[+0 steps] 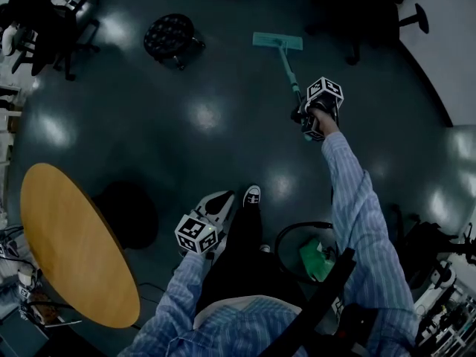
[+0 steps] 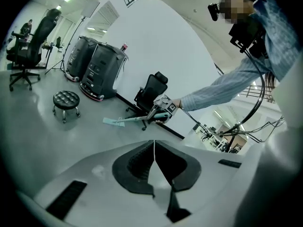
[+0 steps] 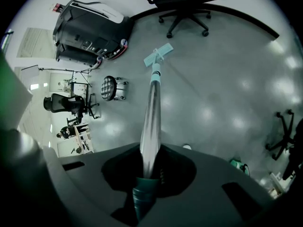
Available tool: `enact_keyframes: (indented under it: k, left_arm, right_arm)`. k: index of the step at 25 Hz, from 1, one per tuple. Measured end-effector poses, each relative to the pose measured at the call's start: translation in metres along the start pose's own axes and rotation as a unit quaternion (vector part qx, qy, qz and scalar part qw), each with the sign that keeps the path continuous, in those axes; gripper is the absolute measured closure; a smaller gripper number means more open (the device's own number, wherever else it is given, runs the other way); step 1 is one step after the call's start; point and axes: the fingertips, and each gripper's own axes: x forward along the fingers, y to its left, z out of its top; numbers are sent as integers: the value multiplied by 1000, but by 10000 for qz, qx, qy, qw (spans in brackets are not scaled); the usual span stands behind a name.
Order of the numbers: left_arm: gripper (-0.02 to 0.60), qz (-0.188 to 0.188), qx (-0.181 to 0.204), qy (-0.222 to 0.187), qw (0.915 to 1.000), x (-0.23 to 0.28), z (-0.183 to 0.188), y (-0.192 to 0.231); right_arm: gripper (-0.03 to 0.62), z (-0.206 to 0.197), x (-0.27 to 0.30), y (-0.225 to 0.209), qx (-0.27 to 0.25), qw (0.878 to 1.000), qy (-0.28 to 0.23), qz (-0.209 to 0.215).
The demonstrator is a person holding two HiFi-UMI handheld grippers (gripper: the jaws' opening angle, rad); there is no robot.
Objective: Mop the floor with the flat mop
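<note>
- The left tongs point(image 2: 154, 151) are close to the person's body, pressed together, with nothing between them.
- The right tongs point(image 3: 149, 171), held farther out, pinch the handle end of the flat mop point(image 1: 288, 69).
- Its long axis points away from the person, slightly to the left, down to the floor point(image 1: 208, 125).
- The pad point(image 1: 277, 42) lies flat there, near a stool point(image 1: 169, 36).

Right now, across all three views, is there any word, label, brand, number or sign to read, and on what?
None can be read in any view.
Cubes on left gripper and right gripper: square marker patterns only, no letters.
Shoe: mark on the toe, too small to read.
Dark machines: any labels too small to read.
Flat mop: no print visible.
</note>
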Motion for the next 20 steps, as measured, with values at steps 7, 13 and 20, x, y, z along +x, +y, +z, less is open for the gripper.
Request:
enact_keyframes:
  k: [7, 13, 20]
  left_arm:
    - [572, -264, 259, -107, 9993, -16, -20, -60]
    - [572, -284, 364, -90, 9989, -42, -66, -103]
    - [572, -288, 638, -143, 9974, -84, -111, -154]
  right_arm:
    - [539, -125, -1, -72, 64, 9998, 152, 79]
    - [540, -234, 12, -140, -38, 9992, 375, -116]
    - [540, -362, 12, -204, 23, 9988, 483, -106]
